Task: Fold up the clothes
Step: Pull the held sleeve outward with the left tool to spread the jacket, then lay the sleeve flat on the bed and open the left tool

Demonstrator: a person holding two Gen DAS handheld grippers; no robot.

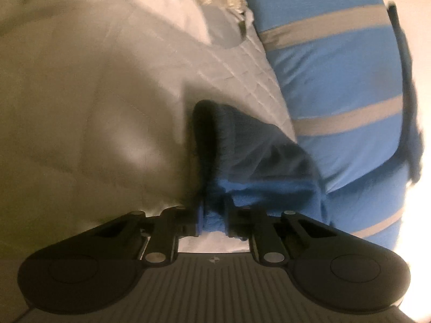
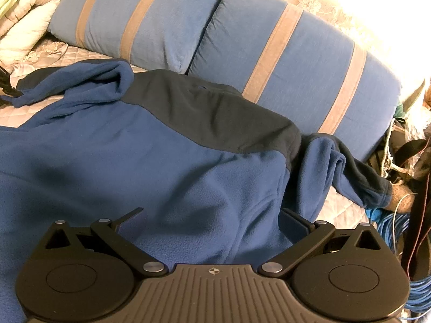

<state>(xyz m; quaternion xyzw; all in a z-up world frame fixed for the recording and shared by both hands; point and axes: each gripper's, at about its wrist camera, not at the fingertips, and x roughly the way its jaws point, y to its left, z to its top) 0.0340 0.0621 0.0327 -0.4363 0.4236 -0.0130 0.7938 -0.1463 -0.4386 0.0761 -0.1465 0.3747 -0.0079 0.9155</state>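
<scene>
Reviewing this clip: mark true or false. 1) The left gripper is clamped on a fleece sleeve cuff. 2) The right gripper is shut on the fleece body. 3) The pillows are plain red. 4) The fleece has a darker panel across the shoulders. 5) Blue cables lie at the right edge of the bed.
1) True: the left gripper has its jaws closed on the sleeve cuff of the blue fleece.
2) False: the right gripper has its jaws spread wide over the fleece, gripping nothing.
3) False: the pillows are blue with tan stripes.
4) True: a dark panel spans the shoulders.
5) True: blue cables lie there.
</scene>
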